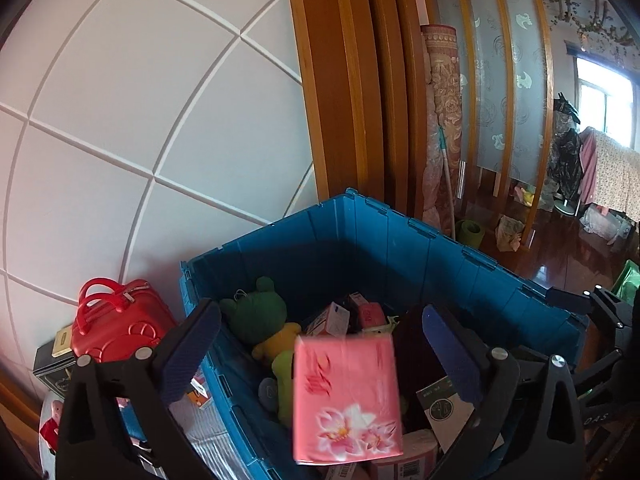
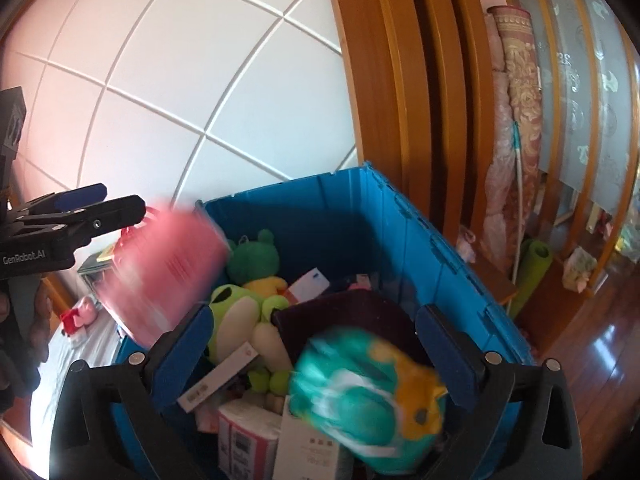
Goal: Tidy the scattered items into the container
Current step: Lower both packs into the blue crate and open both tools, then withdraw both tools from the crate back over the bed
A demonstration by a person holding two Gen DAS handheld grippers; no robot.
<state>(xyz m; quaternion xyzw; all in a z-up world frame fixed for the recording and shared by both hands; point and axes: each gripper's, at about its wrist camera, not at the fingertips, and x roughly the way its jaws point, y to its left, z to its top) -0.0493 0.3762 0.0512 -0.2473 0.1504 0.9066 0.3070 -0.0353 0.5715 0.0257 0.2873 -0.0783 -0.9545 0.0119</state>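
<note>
Pink tissue pack (image 1: 347,398), teal-orange plush (image 2: 370,404) blurred above blue crate (image 1: 400,240).

"GenRobot.AI" is printed on the left claw (image 2: 100,200).

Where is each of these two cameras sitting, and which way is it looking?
Left wrist view: sits on the left gripper, looking forward and down into the blue bin; its own two open fingers show, with a pink tissue pack between them.
Right wrist view: sits on the right gripper, also facing into the bin; its open fingers and a blurred teal toy show.
Shared: bin, green frog toy, pink pack, white wall.
</note>
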